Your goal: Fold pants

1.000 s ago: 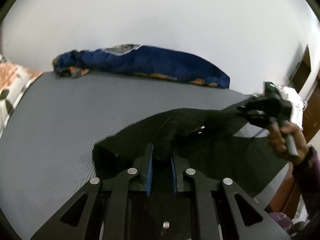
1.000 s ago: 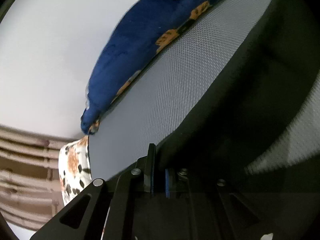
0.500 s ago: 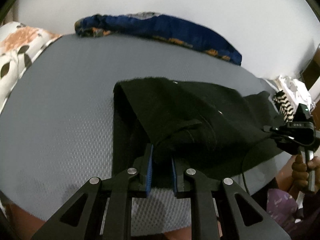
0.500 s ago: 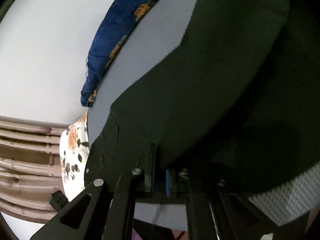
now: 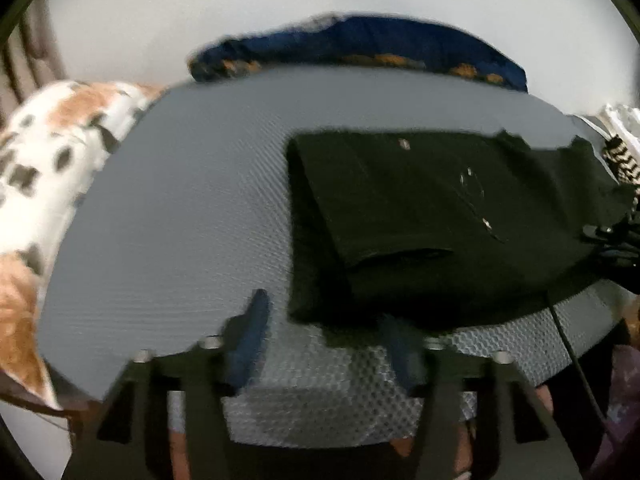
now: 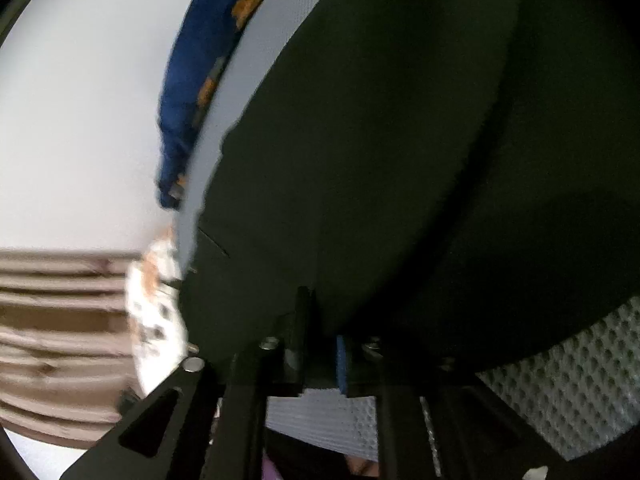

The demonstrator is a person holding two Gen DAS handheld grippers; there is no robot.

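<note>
The black pants (image 5: 420, 216) lie folded on the grey mattress (image 5: 192, 200), toward its right front. My left gripper (image 5: 328, 340) is open and empty, just in front of the pants' near left corner. In the right wrist view the pants (image 6: 420, 140) fill most of the frame. My right gripper (image 6: 320, 344) has its jaws close together with the pants' edge between them. The right gripper (image 5: 612, 240) also shows at the right edge of the left wrist view, on the pants' right end.
A blue blanket with orange print (image 5: 360, 44) lies along the white wall at the far side. A white floral pillow (image 5: 44, 160) is at the left. A striped cloth (image 5: 620, 156) lies at the right. The mattress front edge (image 5: 320, 400) is under my left gripper.
My left gripper has let go of the pants, opened and pulled back. The pants now lie flat on the mattress. The right gripper stays on the pants' edge.
</note>
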